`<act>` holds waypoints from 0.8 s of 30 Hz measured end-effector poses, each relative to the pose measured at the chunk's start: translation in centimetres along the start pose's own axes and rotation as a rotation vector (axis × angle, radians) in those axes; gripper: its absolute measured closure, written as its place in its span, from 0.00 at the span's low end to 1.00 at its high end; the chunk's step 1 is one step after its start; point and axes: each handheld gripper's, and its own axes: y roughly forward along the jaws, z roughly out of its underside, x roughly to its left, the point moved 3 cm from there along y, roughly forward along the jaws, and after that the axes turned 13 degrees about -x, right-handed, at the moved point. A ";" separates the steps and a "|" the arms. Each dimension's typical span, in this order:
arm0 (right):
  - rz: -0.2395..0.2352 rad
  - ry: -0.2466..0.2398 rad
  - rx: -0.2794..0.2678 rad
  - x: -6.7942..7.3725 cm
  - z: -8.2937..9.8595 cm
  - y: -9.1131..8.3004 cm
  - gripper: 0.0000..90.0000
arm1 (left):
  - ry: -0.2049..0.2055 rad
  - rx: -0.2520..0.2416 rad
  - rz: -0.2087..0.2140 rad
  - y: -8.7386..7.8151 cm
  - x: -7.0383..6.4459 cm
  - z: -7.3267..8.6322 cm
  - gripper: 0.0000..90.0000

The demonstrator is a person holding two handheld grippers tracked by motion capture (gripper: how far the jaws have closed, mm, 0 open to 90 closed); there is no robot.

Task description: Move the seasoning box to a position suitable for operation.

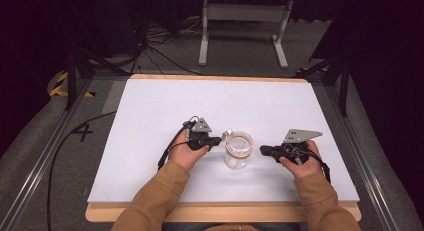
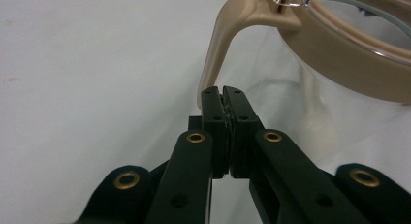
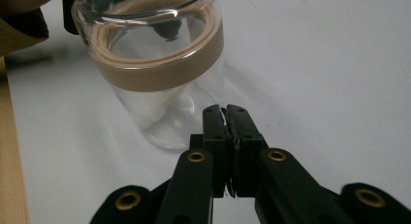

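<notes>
From the high view, I've got a clear glass jug (image 1: 237,150) standing upright in the middle of the white bench (image 1: 150,111), with a tan band around its rim and a tan handle (image 1: 227,135) sticking out on its far-left side. My left claw (image 1: 216,140) sits just left of the jug, tips pointing at it and very near the handle. My right claw (image 1: 263,150) is on the other side, near the jug but with a bit of bare bench between them. Both my sleeves come in from the bottom edge.

Left gripper view: my left claw (image 2: 224,92) is pinched all the way shut with nothing in it, jaws pressed flat together. The tan handle (image 2: 220,54) curves down right at the tips, so close I can't tell if it's touching. The jug's tan band (image 2: 339,54) and glass wall are up on the right.

Right gripper view: my right claw (image 3: 224,110) is also squeezed closed and empty. The jug (image 3: 160,73) stands upright just ahead and to the left of the tips, apart from them. The wooden edge of the bench (image 3: 9,175) runs down the left side.
</notes>
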 end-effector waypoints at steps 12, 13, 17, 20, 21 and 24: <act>0.026 -0.055 0.055 -0.1 0.3 3.4 1.00 | -0.033 -0.028 -0.080 -4.9 0.6 0.0 0.94; 0.023 -0.055 0.061 -0.1 0.3 3.6 1.00 | -0.048 -0.032 -0.084 -5.1 0.6 0.0 0.94; 0.016 -0.051 0.067 -0.1 0.4 3.9 1.00 | -0.062 -0.044 -0.092 -5.8 0.9 0.1 0.94; 0.017 -0.054 0.070 0.0 0.4 3.8 1.00 | -0.064 -0.059 -0.088 -5.9 1.0 -0.1 0.94; 0.020 -0.057 0.075 0.1 0.4 3.8 1.00 | -0.069 -0.061 -0.088 -5.9 0.9 -0.1 0.94; 0.017 -0.056 0.082 0.3 0.4 3.7 1.00 | -0.051 -0.056 -0.086 -6.0 1.0 -0.2 0.94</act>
